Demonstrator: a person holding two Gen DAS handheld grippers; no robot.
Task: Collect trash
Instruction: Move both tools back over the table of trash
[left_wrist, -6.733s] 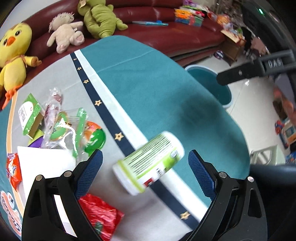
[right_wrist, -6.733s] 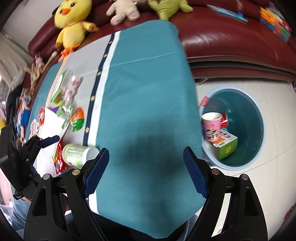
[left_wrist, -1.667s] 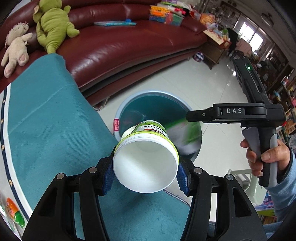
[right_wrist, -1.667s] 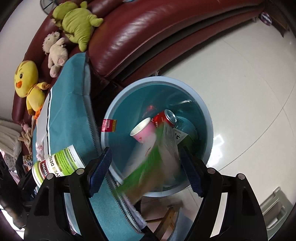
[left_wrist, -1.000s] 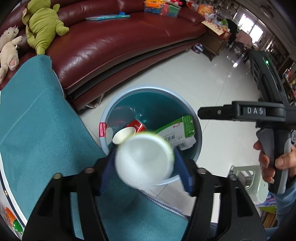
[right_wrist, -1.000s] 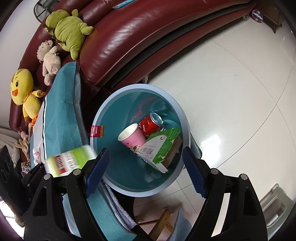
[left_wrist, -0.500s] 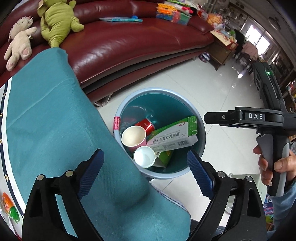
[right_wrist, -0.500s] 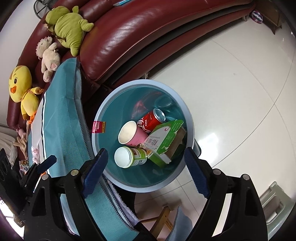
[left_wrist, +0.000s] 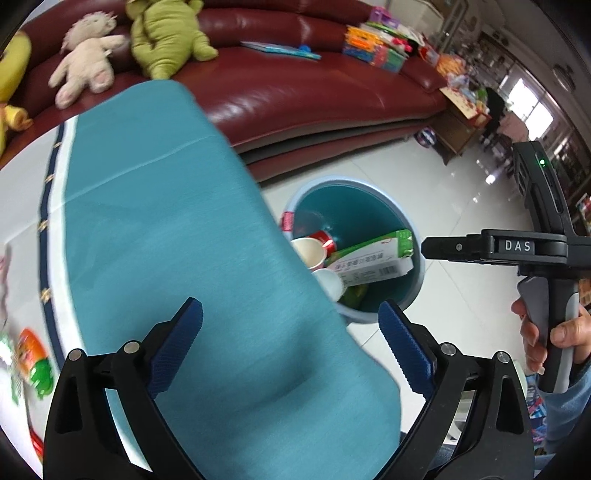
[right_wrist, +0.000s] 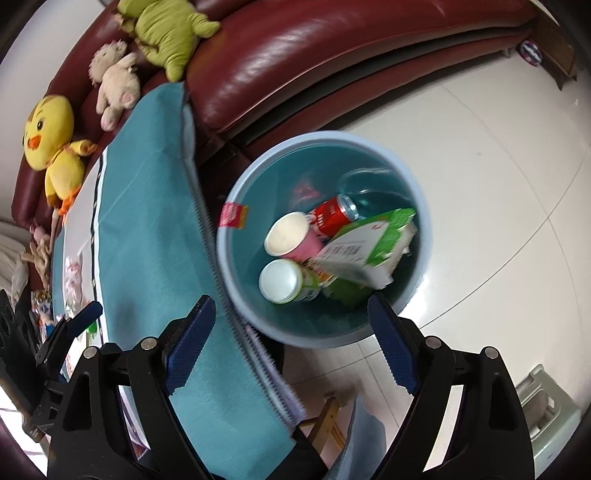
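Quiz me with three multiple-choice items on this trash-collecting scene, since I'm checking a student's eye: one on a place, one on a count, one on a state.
1. Where does the green-and-white canister lie?
A. in the blue bin
B. on the sofa
C. on the teal tablecloth

2. How many plush toys show in the right wrist view?
A. one
B. three
C. five

3. What is between the fingers of the left gripper?
A. a red can
B. the pink cup
C. nothing

Answers:
1. A: the canister rests inside the blue bin, beside the pink cup, the red can and the green carton.
2. B: a yellow chick, a beige plush and a green plush sit on the sofa.
3. C: its jaws are opening with only the teal tablecloth behind them.
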